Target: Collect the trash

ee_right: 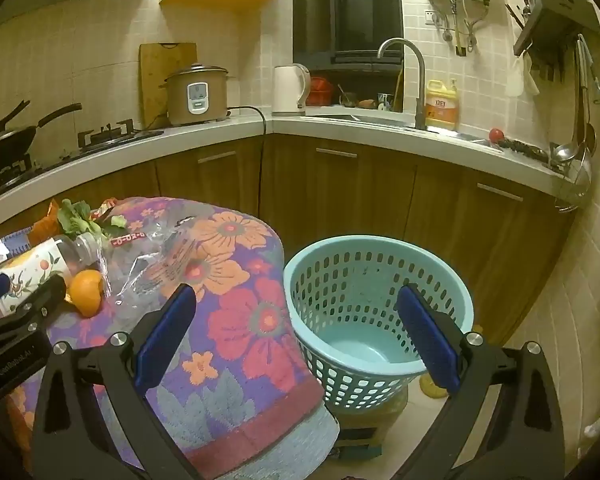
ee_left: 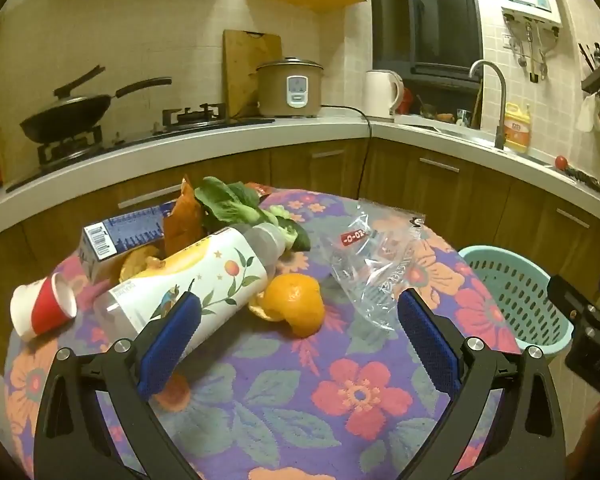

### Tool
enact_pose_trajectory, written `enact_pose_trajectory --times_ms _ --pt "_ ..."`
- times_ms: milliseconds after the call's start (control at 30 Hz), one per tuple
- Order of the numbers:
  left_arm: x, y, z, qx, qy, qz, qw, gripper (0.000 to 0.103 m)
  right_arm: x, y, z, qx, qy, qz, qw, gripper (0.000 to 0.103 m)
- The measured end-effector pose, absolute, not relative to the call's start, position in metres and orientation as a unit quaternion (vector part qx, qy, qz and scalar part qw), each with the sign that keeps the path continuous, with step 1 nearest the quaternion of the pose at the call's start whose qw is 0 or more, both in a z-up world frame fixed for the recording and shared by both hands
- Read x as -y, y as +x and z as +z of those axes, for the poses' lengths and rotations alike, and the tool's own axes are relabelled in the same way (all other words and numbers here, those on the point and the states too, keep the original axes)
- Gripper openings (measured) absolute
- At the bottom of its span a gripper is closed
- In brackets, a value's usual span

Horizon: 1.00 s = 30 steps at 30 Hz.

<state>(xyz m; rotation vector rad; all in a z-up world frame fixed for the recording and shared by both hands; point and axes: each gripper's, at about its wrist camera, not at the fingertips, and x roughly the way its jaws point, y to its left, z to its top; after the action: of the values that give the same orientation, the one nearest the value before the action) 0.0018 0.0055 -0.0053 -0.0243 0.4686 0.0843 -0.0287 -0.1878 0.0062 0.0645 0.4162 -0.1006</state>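
Trash lies on a table under a flowered cloth (ee_left: pixel 300 392): a white plastic bottle (ee_left: pixel 188 280) on its side, orange peel (ee_left: pixel 294 304), a clear plastic bag (ee_left: pixel 374 264), a red and white paper cup (ee_left: pixel 44 310), a blue carton (ee_left: pixel 120 236), an orange wrapper (ee_left: pixel 184 220) and green leaves (ee_left: pixel 236 204). My left gripper (ee_left: pixel 300 336) is open and empty, just short of the peel. My right gripper (ee_right: pixel 296 328) is open and empty, above the gap between the table edge and an empty turquoise basket (ee_right: pixel 380 304).
The basket stands on a box right of the table; it also shows in the left wrist view (ee_left: pixel 516 296). Behind runs a counter (ee_left: pixel 260 132) with a wok (ee_left: pixel 68 116), a rice cooker (ee_left: pixel 290 88), a kettle (ee_left: pixel 382 94) and a sink tap (ee_left: pixel 496 100).
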Motion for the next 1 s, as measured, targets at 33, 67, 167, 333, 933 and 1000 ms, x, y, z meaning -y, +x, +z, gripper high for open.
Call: enact_pose_trajectory --times_ms 33,67,167,333,933,1000 --pt "-0.006 0.001 -0.005 -0.23 -0.012 0.042 0.972 0.095 0.188 -0.029 0.006 -0.206 0.033 -0.049 0.977 0.095" --pt "-0.005 0.0 -0.005 -0.228 -0.01 0.042 0.973 0.095 0.188 -0.029 0.006 -0.206 0.033 -0.049 0.977 0.095" --pt "-0.004 0.0 -0.003 -0.225 -0.006 0.042 0.973 0.095 0.19 -0.03 0.009 -0.206 0.037 -0.045 0.977 0.095" --pt "-0.004 -0.003 0.001 -0.225 -0.008 0.039 0.974 0.095 0.187 -0.034 0.014 -0.199 0.04 -0.037 0.978 0.095" --pt "-0.007 -0.004 0.003 -0.218 -0.015 0.033 0.975 0.095 0.191 -0.038 0.015 -0.199 0.037 -0.07 0.977 0.095" --pt "-0.006 -0.004 0.003 -0.218 -0.014 0.033 0.975 0.095 0.191 -0.036 0.015 -0.201 0.034 -0.073 0.976 0.095"
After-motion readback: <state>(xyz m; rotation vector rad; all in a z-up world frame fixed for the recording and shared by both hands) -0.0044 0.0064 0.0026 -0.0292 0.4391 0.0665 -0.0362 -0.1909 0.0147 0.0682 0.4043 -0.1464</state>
